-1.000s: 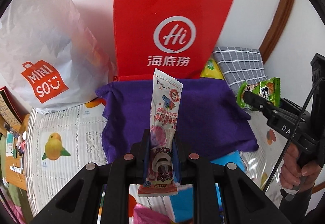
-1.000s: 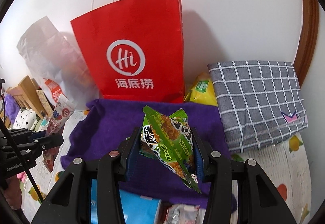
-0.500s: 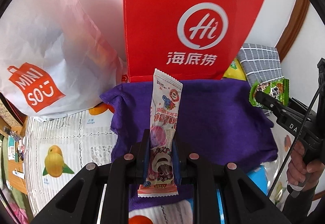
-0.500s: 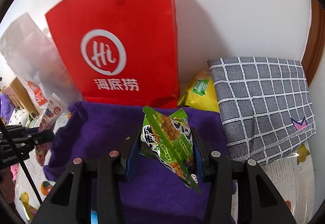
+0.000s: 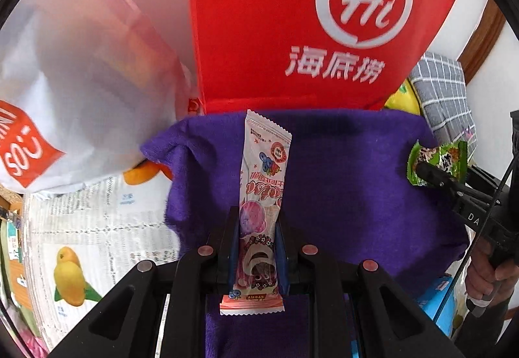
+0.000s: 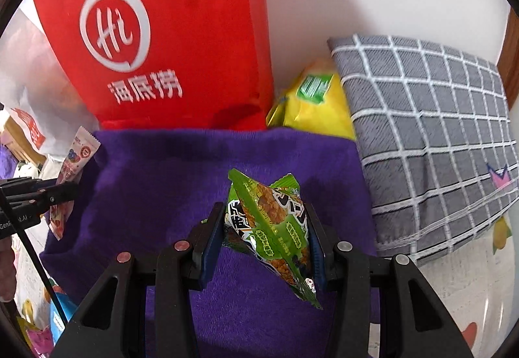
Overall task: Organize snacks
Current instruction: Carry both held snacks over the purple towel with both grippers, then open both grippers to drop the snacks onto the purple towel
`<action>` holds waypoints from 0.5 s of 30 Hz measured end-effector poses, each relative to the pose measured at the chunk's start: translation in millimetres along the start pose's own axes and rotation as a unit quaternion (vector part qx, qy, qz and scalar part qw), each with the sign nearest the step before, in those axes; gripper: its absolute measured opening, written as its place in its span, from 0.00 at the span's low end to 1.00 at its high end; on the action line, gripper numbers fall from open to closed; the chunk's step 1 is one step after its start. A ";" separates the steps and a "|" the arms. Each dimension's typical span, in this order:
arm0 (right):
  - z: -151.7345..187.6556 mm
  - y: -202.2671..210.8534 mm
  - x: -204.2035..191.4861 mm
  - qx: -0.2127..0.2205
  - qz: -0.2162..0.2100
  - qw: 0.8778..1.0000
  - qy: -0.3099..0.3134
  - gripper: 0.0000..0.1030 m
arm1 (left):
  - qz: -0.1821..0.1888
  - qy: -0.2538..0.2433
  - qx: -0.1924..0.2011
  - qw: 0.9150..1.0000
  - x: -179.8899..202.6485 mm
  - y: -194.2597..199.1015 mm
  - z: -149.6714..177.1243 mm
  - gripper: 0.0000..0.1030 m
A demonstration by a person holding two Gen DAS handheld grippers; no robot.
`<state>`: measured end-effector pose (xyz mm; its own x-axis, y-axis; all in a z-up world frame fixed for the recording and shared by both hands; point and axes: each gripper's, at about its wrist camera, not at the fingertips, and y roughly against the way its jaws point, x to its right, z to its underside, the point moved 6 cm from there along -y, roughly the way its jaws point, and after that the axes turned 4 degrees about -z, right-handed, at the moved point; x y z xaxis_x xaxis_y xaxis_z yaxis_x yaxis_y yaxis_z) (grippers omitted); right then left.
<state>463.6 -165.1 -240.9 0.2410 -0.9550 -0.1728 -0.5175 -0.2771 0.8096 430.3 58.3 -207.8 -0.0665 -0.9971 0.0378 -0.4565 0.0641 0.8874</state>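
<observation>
Both grippers are loaded up here. The left gripper [image 5: 256, 244] is pinching a long pink-and-white snack bar wrapper [image 5: 262, 195] around its lower half, so the packet sticks out forward along the fingers, above the purple cloth [image 5: 356, 182]. The right gripper [image 6: 266, 238] is clamped on a green snack packet [image 6: 272, 228], which sits crooked between the fingers, one corner poking down and to the right past the fingertips.

Both packets are held over that same purple cloth, which is spread on a surface covered with a fruit-print sheet [image 5: 81, 244]. Whether that's a bench or a bed can't be told. In the left wrist view the right gripper comes in from the right edge with its green packet over the cloth's right side; in the right wrist view the left one comes in over the cloth's left edge.

Along the cloth's far edge stands a red paper bag with a white "Hi" logo [image 6: 155, 43], against the white wall. To its left there's a white Miniso plastic bag [image 5: 74, 92]. To its right a yellow snack bag [image 6: 314, 104] is wedged between the red bag and a grey checked cushion [image 6: 431, 137]. A blue packet [image 5: 434, 293] peeks out near the cloth's near right corner.
</observation>
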 end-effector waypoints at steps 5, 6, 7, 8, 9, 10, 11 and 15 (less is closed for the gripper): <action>5.8 -13.1 2.8 -0.014 0.000 1.000 -0.003 0.45 | 0.004 -0.005 -0.012 1.000 6.3 -13.7 -0.1 0.18; 7.1 -16.2 3.5 -0.018 -0.002 1.000 -0.006 0.45 | 0.006 -0.005 -0.016 1.000 7.3 -16.5 0.3 0.18; 7.7 -19.2 3.6 -0.020 -0.003 1.000 -0.008 0.45 | 0.006 -0.004 -0.019 1.000 8.0 -18.8 0.9 0.18; 8.8 -21.6 4.4 -0.023 -0.004 1.000 -0.011 0.45 | 0.008 -0.004 -0.024 1.000 8.4 -21.1 1.6 0.18; 9.7 -23.5 5.0 -0.024 -0.005 1.000 -0.012 0.45 | 0.009 -0.002 -0.027 1.000 9.0 -23.5 2.3 0.18; 10.6 -24.8 5.3 -0.025 -0.006 1.000 -0.013 0.45 | 0.010 -0.002 -0.028 1.000 9.5 -25.2 2.7 0.18; 11.1 -26.4 5.5 -0.025 -0.007 1.000 -0.014 0.45 | 0.009 -0.002 -0.030 1.000 11.8 -29.4 0.9 0.18; 13.8 -30.7 5.6 -0.023 -0.010 0.999 -0.021 0.45 | 0.011 0.002 -0.036 0.999 13.8 -35.9 0.9 0.18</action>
<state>469.5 -163.3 -274.5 0.2165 -0.9529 -0.2125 -0.4750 -0.2930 0.8298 445.0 42.2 -239.5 -0.0729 -0.9956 0.0587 -0.3892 0.0826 0.9174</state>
